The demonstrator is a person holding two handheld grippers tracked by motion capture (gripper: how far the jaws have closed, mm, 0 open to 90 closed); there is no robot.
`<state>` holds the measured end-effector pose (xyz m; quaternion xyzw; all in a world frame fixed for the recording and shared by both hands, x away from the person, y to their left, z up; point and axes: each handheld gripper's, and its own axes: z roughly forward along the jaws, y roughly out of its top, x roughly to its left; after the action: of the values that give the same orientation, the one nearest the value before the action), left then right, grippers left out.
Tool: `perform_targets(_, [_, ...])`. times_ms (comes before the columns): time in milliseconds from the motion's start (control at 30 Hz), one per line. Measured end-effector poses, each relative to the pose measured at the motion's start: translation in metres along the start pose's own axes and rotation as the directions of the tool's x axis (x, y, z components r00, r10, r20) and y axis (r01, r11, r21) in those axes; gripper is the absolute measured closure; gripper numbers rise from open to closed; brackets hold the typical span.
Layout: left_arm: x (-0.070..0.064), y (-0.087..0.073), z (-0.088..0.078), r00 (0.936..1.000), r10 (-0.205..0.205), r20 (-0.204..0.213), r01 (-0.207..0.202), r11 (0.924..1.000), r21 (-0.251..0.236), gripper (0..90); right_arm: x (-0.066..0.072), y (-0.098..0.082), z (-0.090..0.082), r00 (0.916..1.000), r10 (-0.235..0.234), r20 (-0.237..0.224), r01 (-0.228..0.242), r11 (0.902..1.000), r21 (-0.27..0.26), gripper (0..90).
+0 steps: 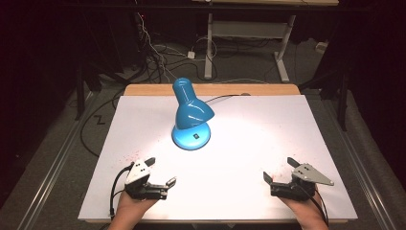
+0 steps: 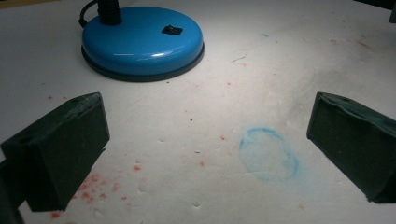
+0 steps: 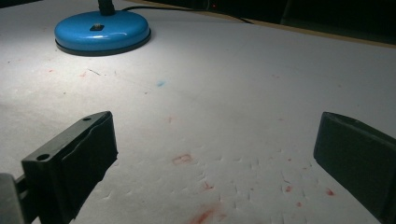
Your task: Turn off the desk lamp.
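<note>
We are at the very start of the work: both grippers rest near the counter's (image 1: pixel 143 110) near edge, the left gripper (image 1: pixel 162 171) toward the near left corner and the right gripper (image 1: pixel 278 169) toward the near right corner, each with its jaws spread wide and nothing between them. The thing nearest to us, and the only one standing on the white sheet, is the blue desk lamp (image 1: pixel 191 112); it sits close to the far edge, a little left of the middle, its round base (image 2: pixel 142 39) flat on the counter, its shade tilted forward and lit, throwing a bright pool onto the sheet. A small black switch (image 2: pixel 172 30) lies on top of the base, on the side that faces us, and the black cord (image 1: pixel 225 97) runs off over the far edge. The sheet carries old red flecks and a faint blue ring mark (image 2: pixel 269 154) just ahead of the left gripper. We judge the step in hand to be the approach to the lamp, not yet begun. The next move likely calls for the left gripper, which looks straight at the base, to travel forward across the open sheet and come down on the switch or the base with care, since the base is smooth and domed and could slip.
</note>
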<state>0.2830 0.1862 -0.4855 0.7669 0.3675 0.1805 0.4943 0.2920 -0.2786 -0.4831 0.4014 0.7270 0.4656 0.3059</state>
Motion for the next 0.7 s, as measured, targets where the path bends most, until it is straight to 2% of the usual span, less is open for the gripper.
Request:
perform_targets(200, [-0.0022, -0.0028, 0.0023, 1.0000, 0.001, 0.008, -0.001, 0.9998, 0.021, 0.0, -0.0015, 0.0064, -0.0012, 0.9999, -0.015, 0.004, 0.015, 0.9994, -0.031, 0.0])
perform_targets(333, [-0.0019, -0.0028, -0.0010, 0.9998, -0.015, 0.017, 0.015, 0.9999, 0.008, 0.0, -0.0022, 0.0089, -0.0004, 0.9996, -0.022, 0.017, 0.023, 0.9993, -0.028, 0.0])
perform_targets(500, [-0.0006, -0.0030, -0.0037, 0.9997, -0.021, 0.015, 0.021, 0.9998, 0.000, 0.0, -0.0034, 0.0078, 0.0001, 0.9997, -0.021, 0.010, 0.021, 0.9995, -0.022, 0.0])
perform_targets(533, [0.0002, -0.0030, -0.0043, 0.9992, -0.030, 0.027, 0.030, 0.9995, 0.000, 0.0, -0.0034, 0.0072, -0.0003, 0.9999, -0.016, 0.004, 0.016, 0.9997, -0.019, 0.1])
perform_targets(700, [0.0008, -0.0013, -0.0073, 0.9984, -0.038, 0.043, 0.038, 0.9991, -0.018, 5.0, -0.0038, 0.0070, -0.0025, 0.9998, -0.017, 0.004, 0.017, 0.9996, -0.021, 0.1])
